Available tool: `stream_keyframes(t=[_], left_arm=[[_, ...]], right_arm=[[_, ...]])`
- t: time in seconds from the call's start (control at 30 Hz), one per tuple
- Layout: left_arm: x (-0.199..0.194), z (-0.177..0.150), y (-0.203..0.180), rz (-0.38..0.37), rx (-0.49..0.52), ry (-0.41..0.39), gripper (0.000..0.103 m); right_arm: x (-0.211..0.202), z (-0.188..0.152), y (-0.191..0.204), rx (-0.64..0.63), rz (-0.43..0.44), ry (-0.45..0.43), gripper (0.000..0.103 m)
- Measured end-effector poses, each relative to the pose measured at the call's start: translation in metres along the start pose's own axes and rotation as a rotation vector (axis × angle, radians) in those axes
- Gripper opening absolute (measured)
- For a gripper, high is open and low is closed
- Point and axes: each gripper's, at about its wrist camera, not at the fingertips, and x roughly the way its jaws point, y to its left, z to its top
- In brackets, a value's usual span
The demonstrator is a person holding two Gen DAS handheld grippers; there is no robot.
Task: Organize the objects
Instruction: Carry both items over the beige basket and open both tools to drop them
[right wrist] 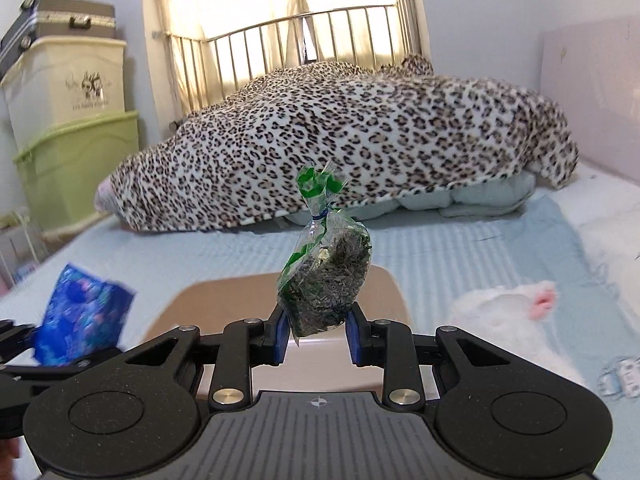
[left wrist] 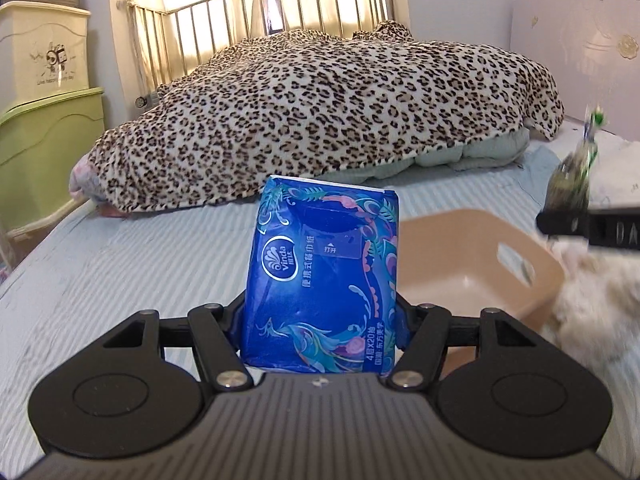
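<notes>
My left gripper [left wrist: 320,320] is shut on a blue Vinda tissue pack [left wrist: 324,276], held upright above the bed just left of a tan plastic basket [left wrist: 520,296]. My right gripper [right wrist: 318,338] is shut on a small clear bag of dried herbs [right wrist: 326,276] tied with a blue band, held over the same basket [right wrist: 384,292]. The tissue pack [right wrist: 84,320] shows at lower left in the right wrist view. The herb bag [left wrist: 572,176] and part of the right gripper show at the right edge of the left wrist view.
A leopard-print blanket [left wrist: 320,112] lies heaped across the back of the bed, before a metal headboard [left wrist: 256,12]. A white plush toy [right wrist: 508,320] lies right of the basket. Stacked storage bins [left wrist: 44,92] stand to the left. The sheet [left wrist: 140,264] is light blue.
</notes>
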Motion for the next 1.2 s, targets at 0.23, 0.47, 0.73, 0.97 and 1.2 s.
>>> stream_keyframes(t=[0.23, 0.47, 0.73, 0.97, 1.2], left_arm=[[0.069, 0.006, -0.019, 0.003, -0.009, 0.088, 0.066], [0.117, -0.022, -0.019, -0.004, -0.084, 0.249, 0.067], [0.103, -0.025, -0.01, 0.011, -0.085, 0.243, 0.094], [0.078, -0.018, -0.009, 0.01, -0.049, 0.206, 0.096], [0.043, -0.038, 0.008, 0.005, -0.055, 0.174, 0.097]], right_arm=[[0.05, 0.004, 0.014, -0.012, -0.014, 0.049, 0.027], [0.089, -0.014, 0.012, -0.001, -0.051, 0.17, 0.027], [0.092, -0.025, 0.002, 0.033, -0.065, 0.195, 0.052], [0.06, -0.023, 0.001, -0.035, -0.085, 0.128, 0.078], [0.027, -0.028, -0.006, -0.023, -0.098, 0.139, 0.099]])
